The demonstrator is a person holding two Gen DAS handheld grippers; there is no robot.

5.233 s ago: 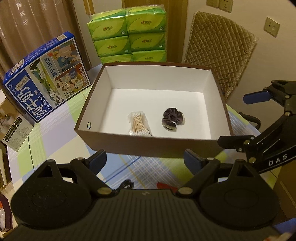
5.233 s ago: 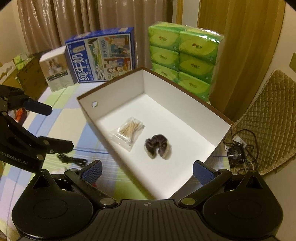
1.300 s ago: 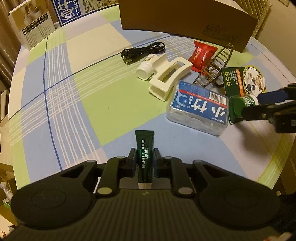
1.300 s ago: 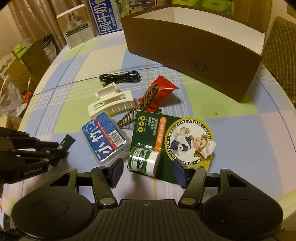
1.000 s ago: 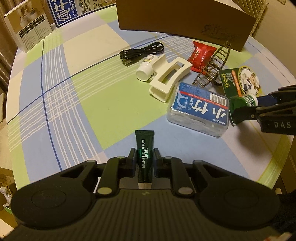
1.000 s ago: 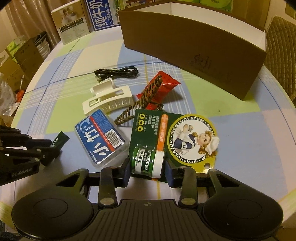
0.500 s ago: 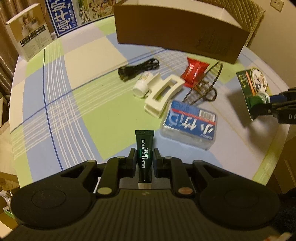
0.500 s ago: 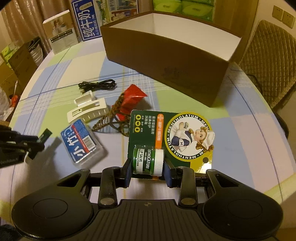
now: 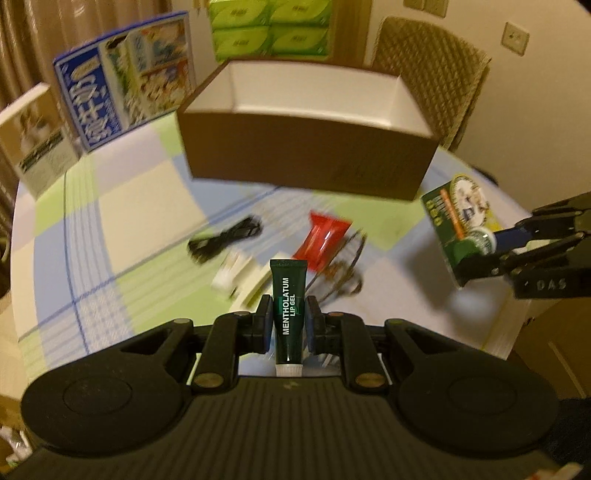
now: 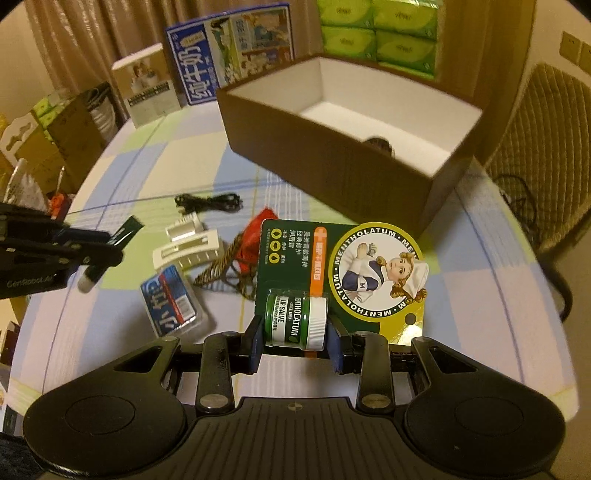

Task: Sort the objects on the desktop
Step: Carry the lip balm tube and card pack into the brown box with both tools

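Home, living or dining room: round bench [image 10: 498, 258] under a checked cloth, curtains [image 10: 85, 33] behind it, quilted chair [image 9: 432, 70] beside it, wall sockets [image 9: 516, 33] above the chair, stacked tissue packs [image 10: 376, 33] and milk carton [image 10: 229, 48] at bench's far edge.

The worktop [image 10: 332, 229] is covered by a smooth checked cloth in blue, green and cream. The far box [image 10: 325, 162] looks like matt brown cardboard outside with a plain white paper lining. The left hand-held gripper [image 9: 287, 325] is matt black plastic with brass-coloured metal rivets, and its lip gel tube [image 9: 289, 314] is glossy dark green plastic with a white cap. The right hand-held gripper [image 10: 295, 341] has blue rubbery-looking pads around a salve jar [image 10: 295, 322] on a glossy printed card [image 10: 343, 266]. The red packet [image 9: 321, 240] is shiny foil-like wrap. The hair clip [image 10: 188, 251] is smooth cream plastic. The right chair cover [image 10: 546, 129] is quilted cloth.
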